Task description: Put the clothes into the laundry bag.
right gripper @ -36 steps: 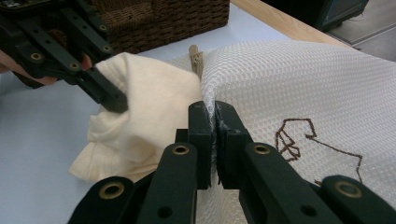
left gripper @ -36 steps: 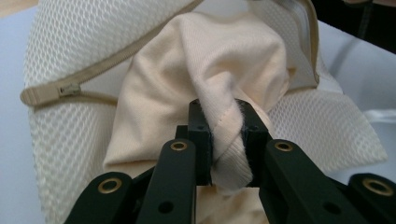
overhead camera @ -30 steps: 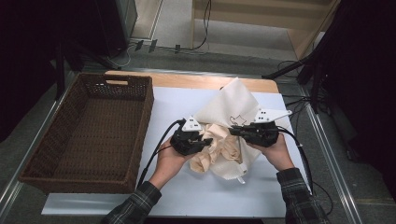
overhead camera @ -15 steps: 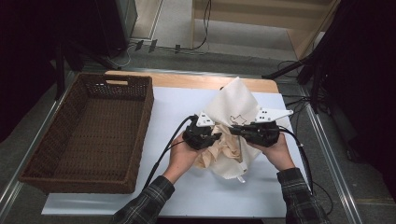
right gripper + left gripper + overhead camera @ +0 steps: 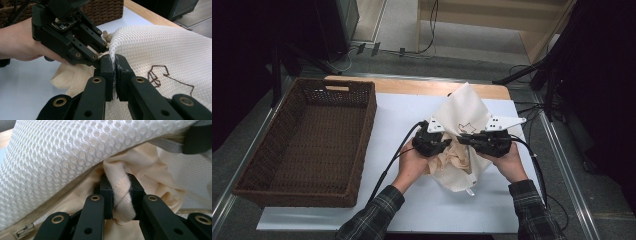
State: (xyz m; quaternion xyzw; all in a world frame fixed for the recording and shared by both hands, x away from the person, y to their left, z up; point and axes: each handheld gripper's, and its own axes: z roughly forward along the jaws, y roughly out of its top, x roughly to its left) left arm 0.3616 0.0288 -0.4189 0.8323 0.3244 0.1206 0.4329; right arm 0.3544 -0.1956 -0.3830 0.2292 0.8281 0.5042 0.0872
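High view shows my left gripper [image 5: 447, 142] has slid its pinched cream cloth [image 5: 120, 195] toward the mesh bag [image 5: 464, 112] mouth on the worktop [image 5: 402, 115], right gripper [image 5: 464, 140] fingers clamping the rim, so stuffing continues.

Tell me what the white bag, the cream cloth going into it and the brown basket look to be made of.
White bag: likely synthetic mesh, shown by its honeycomb holes, with a zipper.
Cream cloth: soft matte knit, probably cotton; it has a stitched hem and folds limply.
Basket: dark brown woven wicker or rattan, judging by its ribbed weave.
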